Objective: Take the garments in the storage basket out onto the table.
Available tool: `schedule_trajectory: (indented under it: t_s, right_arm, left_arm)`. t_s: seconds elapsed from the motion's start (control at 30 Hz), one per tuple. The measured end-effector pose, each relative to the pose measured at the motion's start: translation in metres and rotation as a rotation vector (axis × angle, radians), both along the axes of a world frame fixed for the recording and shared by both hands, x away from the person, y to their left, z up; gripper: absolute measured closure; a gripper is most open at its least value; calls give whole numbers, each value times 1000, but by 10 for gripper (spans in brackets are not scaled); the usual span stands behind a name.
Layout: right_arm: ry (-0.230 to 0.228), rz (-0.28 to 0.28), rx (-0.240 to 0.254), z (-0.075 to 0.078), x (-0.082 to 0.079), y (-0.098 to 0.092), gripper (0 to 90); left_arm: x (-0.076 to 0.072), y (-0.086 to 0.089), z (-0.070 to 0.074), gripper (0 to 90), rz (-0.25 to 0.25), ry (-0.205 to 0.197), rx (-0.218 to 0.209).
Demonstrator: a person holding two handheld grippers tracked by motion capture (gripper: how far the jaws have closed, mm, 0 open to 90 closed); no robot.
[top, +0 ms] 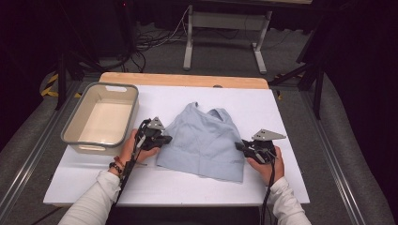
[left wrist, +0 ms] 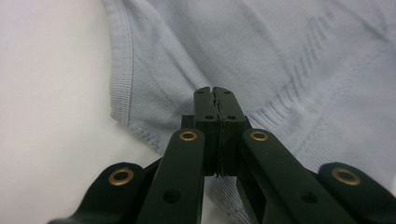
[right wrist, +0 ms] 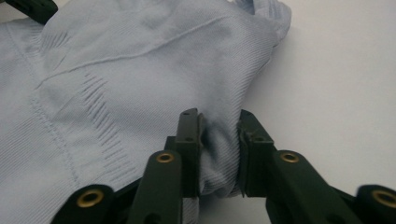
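Left gripper (top: 162, 139): jaws are seen pressed together in the left gripper view (left wrist: 215, 105), tips laid on the side edge of a light blue knit top (left wrist: 280, 60); whether any cloth is caught between them cannot be told. It is held by the left hand (top: 136, 149), a beaded bracelet (top: 116, 167) worn at that wrist.

Right gripper (top: 243, 146): jaws narrowed, a bunched fold of the top's (right wrist: 116, 70) opposite side edge is gripped between them (right wrist: 219, 135). It is held by the right hand (top: 266, 165).

The top (top: 206, 140) is spread flat between the two grippers, hem toward the person, straps pointed away. It is carried by a white board (top: 187, 187) on the table.

Just outboard of the left gripper, away from the top, a beige plastic bin (top: 80, 112) is set on the board, with nothing seen inside.

Beyond the board's far edge, a strip of bare wood tabletop (top: 183, 79) is seen.
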State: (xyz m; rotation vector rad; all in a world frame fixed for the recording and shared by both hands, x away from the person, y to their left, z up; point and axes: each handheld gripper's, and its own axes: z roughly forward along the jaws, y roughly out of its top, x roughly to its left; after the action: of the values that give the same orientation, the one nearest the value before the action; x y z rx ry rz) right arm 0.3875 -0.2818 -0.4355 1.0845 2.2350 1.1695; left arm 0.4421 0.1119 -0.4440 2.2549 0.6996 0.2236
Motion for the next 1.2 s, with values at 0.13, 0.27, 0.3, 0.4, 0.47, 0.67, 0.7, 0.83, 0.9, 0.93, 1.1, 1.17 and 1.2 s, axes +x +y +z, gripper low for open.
schedule_trajectory:
  t_s: [0.13, 0.27, 0.3, 0.4, 0.47, 0.67, 0.7, 0.83, 0.9, 0.93, 1.1, 1.17, 1.2]
  right_arm:
    - [-42, 19, -4, 11, -7, 2, 769]
    - [-76, 17, 14, 19, -11, 2, 635]
    - [-75, 20, 20, 18, -11, 2, 614]
    - [-89, -2, 22, 18, -7, 3, 509]
    - [-72, -1, 61, 16, -1, 5, 492]
    - [-13, -23, 23, -1, 13, 14, 405]
    - [10, -15, 32, -5, 16, 15, 427]
    - [8, 13, 13, -7, 14, 18, 597]
    - [-31, 21, 36, -2, 10, 15, 724]
    - [-60, 37, 51, 3, 7, 11, 779]
    - [-104, 63, 63, 12, -2, 10, 802]
    - [-135, 78, 55, 16, -8, 11, 802]
    - [-148, 96, 66, 19, -11, 12, 801]
  left_arm:
    - [-8, 10, 10, 895, -4, -17, -44]
    - [-1, 7, 8, 570, 103, -44, -102]
    - [-1, 7, 8, 503, 103, -44, -102]
    - [7, -6, 1, 384, 144, -61, -81]
    - [17, -13, -5, 382, 142, -41, -76]
    - [34, -15, -23, 374, 165, 71, -121]
    - [34, -14, -23, 450, 154, 76, -131]
    - [32, -12, -20, 693, 91, 73, -132]
    - [28, -11, -16, 795, 86, 44, -136]
    - [25, -10, -14, 804, 83, 25, -140]
    - [7, -4, 10, 807, 66, -93, -161]
    - [-5, -5, 21, 807, 40, -148, -149]
    - [-11, -5, 26, 807, 16, -170, -145]
